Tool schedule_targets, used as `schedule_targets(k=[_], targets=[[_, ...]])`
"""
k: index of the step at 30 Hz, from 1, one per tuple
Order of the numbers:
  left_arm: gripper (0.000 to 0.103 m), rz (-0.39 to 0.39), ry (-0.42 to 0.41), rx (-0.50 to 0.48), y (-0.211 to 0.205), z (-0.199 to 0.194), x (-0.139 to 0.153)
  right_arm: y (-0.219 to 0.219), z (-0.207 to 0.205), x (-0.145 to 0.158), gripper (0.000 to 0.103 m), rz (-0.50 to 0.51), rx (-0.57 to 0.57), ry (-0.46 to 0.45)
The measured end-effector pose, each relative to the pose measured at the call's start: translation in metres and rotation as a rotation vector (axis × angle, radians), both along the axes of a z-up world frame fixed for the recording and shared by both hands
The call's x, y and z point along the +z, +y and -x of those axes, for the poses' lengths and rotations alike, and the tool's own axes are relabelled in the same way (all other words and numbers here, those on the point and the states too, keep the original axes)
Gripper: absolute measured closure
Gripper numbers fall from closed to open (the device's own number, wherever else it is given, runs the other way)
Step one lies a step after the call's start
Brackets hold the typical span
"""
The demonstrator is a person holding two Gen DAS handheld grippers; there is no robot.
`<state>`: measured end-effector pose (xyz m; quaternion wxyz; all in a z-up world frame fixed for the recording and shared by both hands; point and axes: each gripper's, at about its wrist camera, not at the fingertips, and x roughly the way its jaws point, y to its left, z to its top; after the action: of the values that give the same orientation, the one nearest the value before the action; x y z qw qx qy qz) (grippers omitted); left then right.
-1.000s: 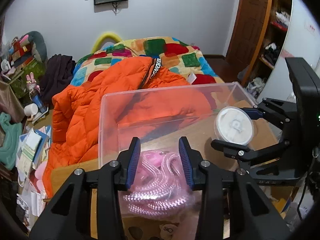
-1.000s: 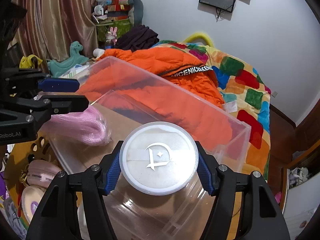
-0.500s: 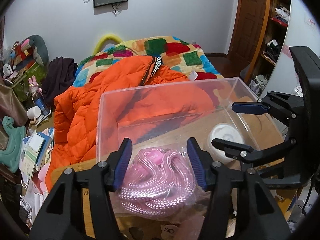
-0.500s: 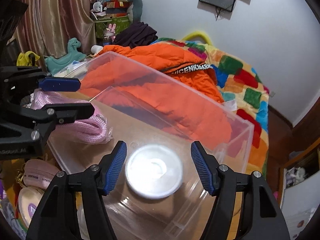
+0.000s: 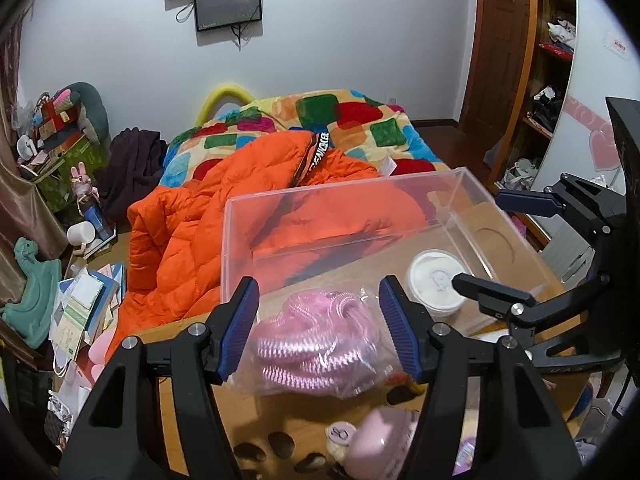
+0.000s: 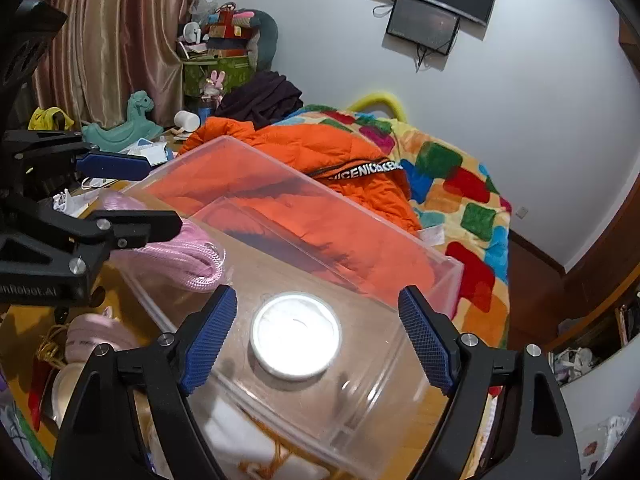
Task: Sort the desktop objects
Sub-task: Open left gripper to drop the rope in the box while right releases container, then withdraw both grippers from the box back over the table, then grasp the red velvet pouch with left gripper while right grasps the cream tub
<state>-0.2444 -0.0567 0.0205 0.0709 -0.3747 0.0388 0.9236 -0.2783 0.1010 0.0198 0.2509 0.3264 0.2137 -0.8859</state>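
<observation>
A clear plastic box stands on the wooden desk; it also shows in the right wrist view. A bagged coil of pink rope lies at the box's near left end, also seen in the right wrist view. My left gripper is open above it, jaws apart on both sides, not touching. A round white lidded jar lies on the box floor at the right; it shows in the right wrist view. My right gripper is open above the jar.
A pale pink case and small dark pieces lie on the desk in front of the box. A bed with an orange jacket is behind the desk. Books and toys crowd the left.
Both grippers have opened. The rope bag and the white jar left the jaws and now lie in the box. Both grippers have drawn back and up.
</observation>
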Motion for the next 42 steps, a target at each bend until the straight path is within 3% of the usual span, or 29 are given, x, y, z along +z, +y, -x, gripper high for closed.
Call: schedule_targets(k=[6, 10, 12, 15, 21, 29, 42], targets=[[0.037, -0.014, 0.044, 0.001, -0.005, -0.03, 0.019, 0.017, -0.023, 0.021, 0.022, 0.052, -0.008, 0.03], [0.018, 0.031, 0.133, 0.027, -0.006, -0.059, 0.032, 0.03, -0.045, 0.034, 0.021, 0.088, -0.007, 0.059], [0.015, 0.049, 0.178, 0.042, -0.007, -0.075, 0.037, 0.034, -0.054, 0.036, 0.02, 0.099, -0.006, 0.072], [0.015, 0.06, 0.209, 0.063, -0.009, -0.092, 0.041, 0.04, -0.07, 0.038, 0.014, 0.112, -0.002, 0.089], [0.014, 0.048, 0.23, 0.113, -0.02, -0.117, 0.04, 0.047, -0.096, 0.038, 0.013, 0.134, 0.002, 0.115], [0.014, -0.021, 0.176, 0.131, -0.033, -0.145, 0.021, 0.06, -0.119, 0.023, 0.012, 0.158, -0.016, 0.096], [0.014, -0.074, -0.005, 0.094, -0.024, -0.177, -0.051, 0.07, -0.138, -0.019, 0.011, 0.144, -0.033, 0.005]])
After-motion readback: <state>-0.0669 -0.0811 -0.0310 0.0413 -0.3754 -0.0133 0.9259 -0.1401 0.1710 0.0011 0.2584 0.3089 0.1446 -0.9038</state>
